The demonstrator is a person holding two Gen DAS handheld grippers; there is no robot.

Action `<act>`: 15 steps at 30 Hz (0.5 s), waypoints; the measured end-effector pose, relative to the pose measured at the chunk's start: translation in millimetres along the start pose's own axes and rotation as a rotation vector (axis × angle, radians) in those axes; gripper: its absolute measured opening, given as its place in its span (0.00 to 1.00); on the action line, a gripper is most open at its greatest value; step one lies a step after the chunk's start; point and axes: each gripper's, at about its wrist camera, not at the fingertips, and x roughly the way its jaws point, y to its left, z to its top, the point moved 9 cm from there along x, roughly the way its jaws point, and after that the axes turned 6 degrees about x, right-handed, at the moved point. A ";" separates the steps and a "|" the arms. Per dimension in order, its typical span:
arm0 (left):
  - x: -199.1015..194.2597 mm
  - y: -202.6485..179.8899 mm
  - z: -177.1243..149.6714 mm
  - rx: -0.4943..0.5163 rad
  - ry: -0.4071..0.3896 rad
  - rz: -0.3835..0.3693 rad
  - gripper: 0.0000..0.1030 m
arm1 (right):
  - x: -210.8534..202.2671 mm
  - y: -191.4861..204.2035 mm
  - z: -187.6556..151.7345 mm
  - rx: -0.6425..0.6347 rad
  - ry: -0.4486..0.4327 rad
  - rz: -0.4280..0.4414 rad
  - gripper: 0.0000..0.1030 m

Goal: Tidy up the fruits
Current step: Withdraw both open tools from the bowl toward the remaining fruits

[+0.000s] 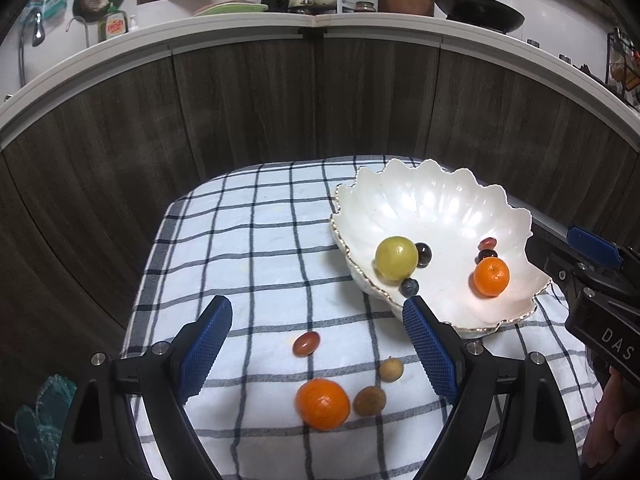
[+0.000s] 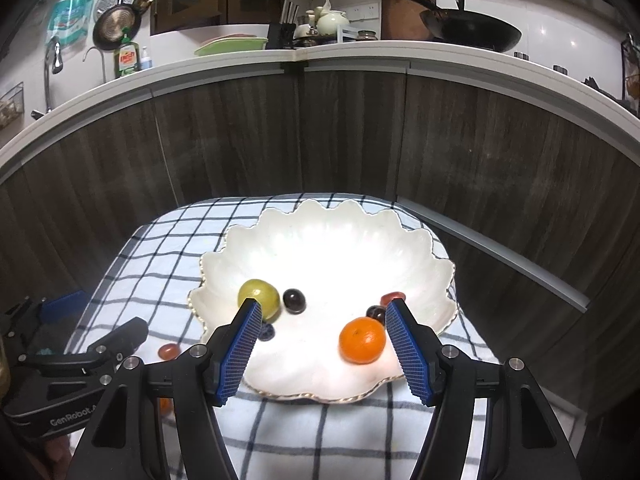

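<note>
A white scalloped bowl (image 1: 420,200) (image 2: 332,240) sits on a checked cloth (image 1: 256,248). In it lie a green fruit (image 1: 397,258) (image 2: 264,294), an orange (image 1: 491,277) (image 2: 362,340) and a few dark grapes (image 2: 294,301). On the cloth in front lie a red grape (image 1: 306,343), a second orange (image 1: 323,403) and two brown longans (image 1: 369,401). My left gripper (image 1: 318,308) hovers open above these loose fruits, holding nothing. My right gripper (image 2: 324,308) hangs open over the bowl's near side, with the bowl's orange below, close to its right finger.
Dark wood-grain cabinet fronts (image 1: 240,112) curve around behind the cloth-covered stand. A white counter (image 1: 360,24) above them carries a wok, dishes, a teapot and soap bottles. A teal glove (image 1: 40,420) lies low at the left. The cloth's left half is bare.
</note>
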 end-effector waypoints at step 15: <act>-20.7 22.4 -25.3 -0.031 -0.011 0.034 0.85 | -23.3 25.0 -13.5 -0.037 -0.028 0.027 0.64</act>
